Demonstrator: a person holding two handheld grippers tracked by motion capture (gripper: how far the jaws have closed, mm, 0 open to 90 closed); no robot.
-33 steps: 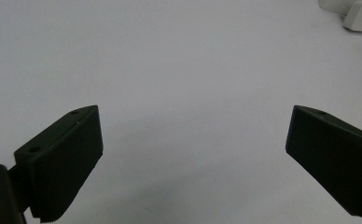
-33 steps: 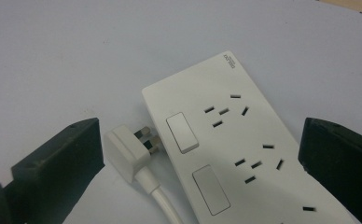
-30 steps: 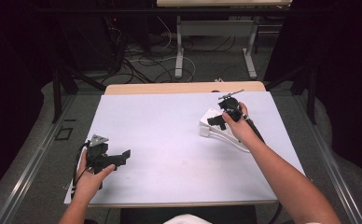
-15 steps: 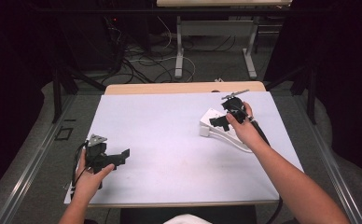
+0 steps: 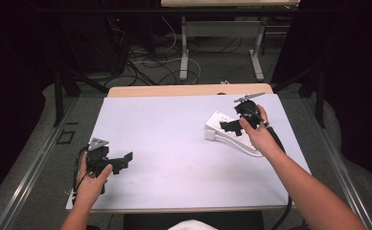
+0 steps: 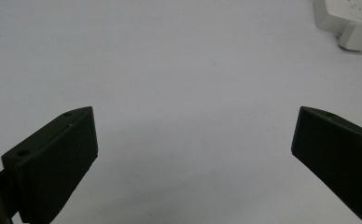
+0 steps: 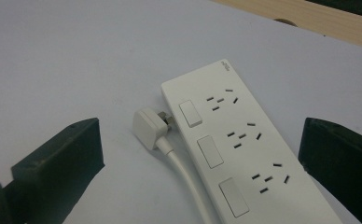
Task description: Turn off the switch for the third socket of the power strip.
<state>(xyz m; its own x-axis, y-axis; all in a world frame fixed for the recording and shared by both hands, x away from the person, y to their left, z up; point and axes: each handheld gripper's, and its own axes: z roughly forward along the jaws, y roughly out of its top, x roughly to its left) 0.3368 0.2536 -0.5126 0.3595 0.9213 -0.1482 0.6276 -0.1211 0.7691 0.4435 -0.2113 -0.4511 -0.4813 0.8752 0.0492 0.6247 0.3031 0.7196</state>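
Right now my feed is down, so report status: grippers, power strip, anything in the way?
Left gripper open, low over bare table. Right gripper open above power strip. Plug lies beside strip. Nothing between.

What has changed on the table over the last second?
Hardly anything. The right gripper hovers open over the white plastic power strip about as before; at most the hand shifted slightly. The left gripper stays open near the table's front-left; the strip and its white plug have not moved.

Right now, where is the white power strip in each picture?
High view: power strip lies right of centre, under the right hand-held gripper.
Left gripper view: its end peeks in at the top right corner.
Right gripper view: centre, slanting toward the bottom right.
Shared landmark: the white plug at its side.
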